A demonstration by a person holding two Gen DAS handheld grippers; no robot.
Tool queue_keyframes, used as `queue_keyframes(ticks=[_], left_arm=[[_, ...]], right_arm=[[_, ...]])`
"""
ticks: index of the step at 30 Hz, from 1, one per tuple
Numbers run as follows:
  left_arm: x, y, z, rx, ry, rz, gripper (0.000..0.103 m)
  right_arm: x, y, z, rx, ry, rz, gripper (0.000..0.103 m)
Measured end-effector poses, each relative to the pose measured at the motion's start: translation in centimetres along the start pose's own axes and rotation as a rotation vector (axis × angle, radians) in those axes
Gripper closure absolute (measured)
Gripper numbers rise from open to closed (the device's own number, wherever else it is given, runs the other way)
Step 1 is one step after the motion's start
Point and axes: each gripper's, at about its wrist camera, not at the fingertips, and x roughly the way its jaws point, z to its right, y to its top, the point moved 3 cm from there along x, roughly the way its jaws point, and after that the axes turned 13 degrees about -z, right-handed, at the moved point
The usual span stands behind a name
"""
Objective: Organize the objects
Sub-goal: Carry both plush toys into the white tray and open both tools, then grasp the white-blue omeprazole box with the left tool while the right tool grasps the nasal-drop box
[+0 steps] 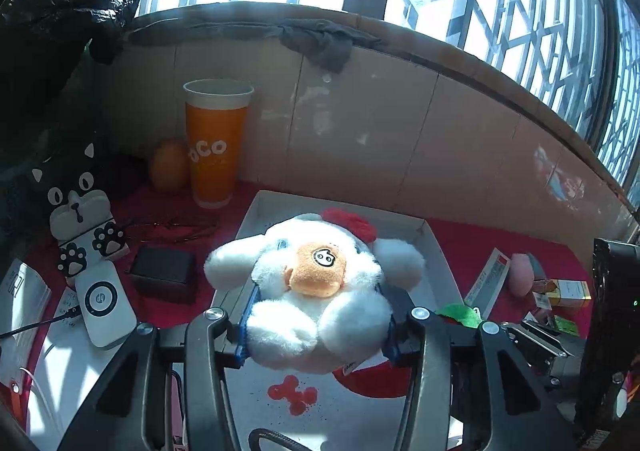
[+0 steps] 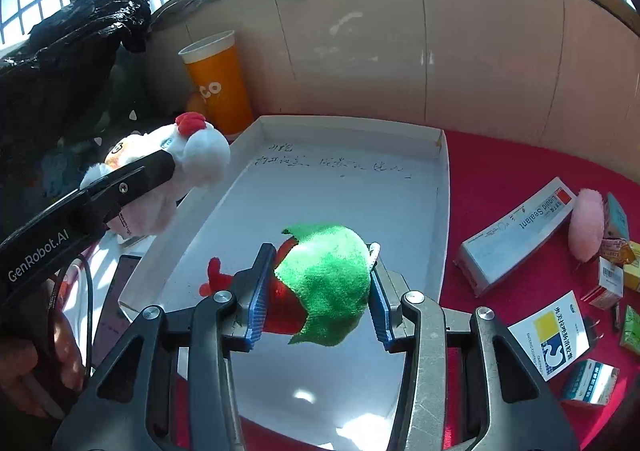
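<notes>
- On the left wrist view: left gripper (image 1: 316,325), blue pads pinching a white plush toy (image 1: 316,291) at both flanks; toy has an orange face patch and a red bow, and is held above the near edge of a shallow white tray (image 1: 434,251).
- Behind, against the tiled wall: tall orange cup (image 1: 216,143), upright, with an orange round object (image 1: 169,165) just beside it.
- Left of tray on red cloth: black-and-white cat figure (image 1: 82,211), small black box (image 1: 164,269), white round-buttoned device (image 1: 105,301).
- Right of tray: long white carton (image 1: 489,283), pink fluffy item (image 1: 520,274).
- On the right wrist view: right gripper (image 2: 316,291), blue pads pressed onto a green-and-red plush (image 2: 324,283), held over the tray's (image 2: 443,187) near half.
- Left gripper (image 2: 160,167) visible at left, holding the white plush toy (image 2: 200,155) over the tray's left rim.
- Tray floor bears handwritten marks at the far end.
- Orange cup (image 2: 220,83) behind the tray's far-left corner.
- Right of tray: "Liquid Sealant" carton (image 2: 516,235), pink fluffy item (image 2: 586,223) just beside it, several small medicine boxes (image 2: 550,333) scattered near.
</notes>
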Motion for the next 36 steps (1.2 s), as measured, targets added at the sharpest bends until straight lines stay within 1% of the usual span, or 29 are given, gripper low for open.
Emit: queue_keyframes(ticks=[1,2,3,4,5,6,9,11,14,17,20,22,25,26,30,32,34,36], left_arm=[[0.2,0.0,0.1,-0.002,-0.002,-0.005,0.049],[0.4,0.0,0.1,-0.002,0.008,-0.012,0.047],[0.5,0.0,0.1,-0.001,0.026,-0.007,0.038],[0.4,0.0,0.1,-0.002,0.042,0.009,0.021],[0.2,0.0,0.0,-0.004,0.045,0.032,0.014],[-0.1,0.0,0.0,-0.005,0.043,0.055,0.000],[-1.4,0.1,0.1,-0.009,0.062,0.108,0.000],[-2.2,0.3,0.3,-0.006,0.061,0.134,0.000],[-3.1,0.5,1.1,0.012,0.052,0.160,0.000],[-3.2,0.3,2.5,0.060,0.031,0.166,0.000],[-2.7,0.0,4.1,0.105,-0.034,0.132,0.000],[-2.2,-0.4,5.4,0.140,-0.081,0.107,0.000],[-1.5,-1.1,8.2,0.233,-0.152,0.077,0.000],[-1.0,-1.5,9.3,0.267,-0.175,0.055,0.000],[1.5,-3.0,13.2,0.358,-0.243,-0.077,0.000],[2.6,-3.9,15.3,0.417,-0.273,-0.128,0.000],[3.5,-4.8,17.5,0.490,-0.272,-0.162,0.000],[4.4,-5.8,19.5,0.565,-0.254,-0.185,0.000]], right_arm=[[0.4,0.0,-0.2,-0.008,0.002,-0.004,0.054],[0.8,-0.1,-0.4,-0.018,-0.008,-0.010,0.049],[0.9,-0.2,-0.6,-0.030,-0.021,-0.012,0.032],[1.0,-0.4,-0.6,-0.043,-0.032,-0.007,0.022],[0.8,-0.7,-0.7,-0.056,-0.045,0.006,0.010],[0.5,-0.9,-0.7,-0.066,-0.060,0.022,0.006],[-0.3,-1.3,-0.5,-0.081,-0.089,0.053,0.000],[-0.9,-1.6,-0.1,-0.083,-0.089,0.064,0.000],[-2.0,-2.0,1.2,-0.051,-0.106,0.089,0.000],[-3.2,-2.4,2.7,-0.014,-0.125,0.107,0.000],[-4.8,-3.1,4.7,0.007,-0.161,0.137,0.000],[-6.3,-4.0,6.7,0.035,-0.178,0.157,0.000],[-8.5,-5.7,10.3,0.078,-0.201,0.171,0.000],[-9.2,-6.3,11.7,0.083,-0.209,0.167,0.000],[-10.5,-8.8,16.4,0.070,-0.188,0.113,0.000],[-10.8,-9.9,18.0,0.050,-0.172,0.091,0.000],[-10.4,-10.7,19.1,0.018,-0.158,0.056,0.000],[-9.7,-11.3,19.6,-0.023,-0.144,0.019,0.000]])
